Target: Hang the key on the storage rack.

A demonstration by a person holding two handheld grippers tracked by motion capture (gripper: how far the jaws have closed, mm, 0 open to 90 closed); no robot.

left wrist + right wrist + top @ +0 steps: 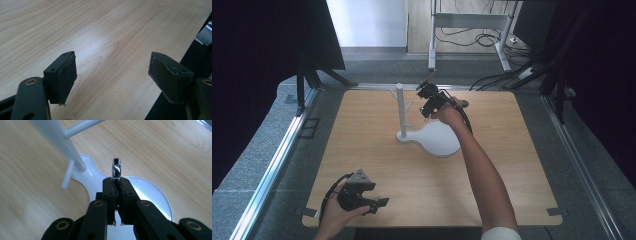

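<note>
At the near left of the wooden table (377, 150), your left gripper (379, 205) rests low by the front edge, held in your left hand (334, 215). In the left gripper view its two black jaws stand wide apart, and between them there is just bare wood. This gripper is well apart from the stand. Move your eyes toward the middle of the table and you find the white stand (401, 112). It has a tall round post that stands straight up, with thin little pegs (409, 105) sticking out of its sides. The post grows out of a flat white base (439, 140) shaped a bit like a pear, and the base lies flat on the wood. Just to the right of the post, up above the base, is your right gripper (116, 181), held in your right hand (449, 116) with your arm stretched out over the table. In the right gripper view its jaws are pinched tight together on a small shiny metal ring (116, 168). The ring stands on its edge and pokes up out of the jaw tips. It is near the post and one short peg (68, 175), but it is not touching them.
</note>
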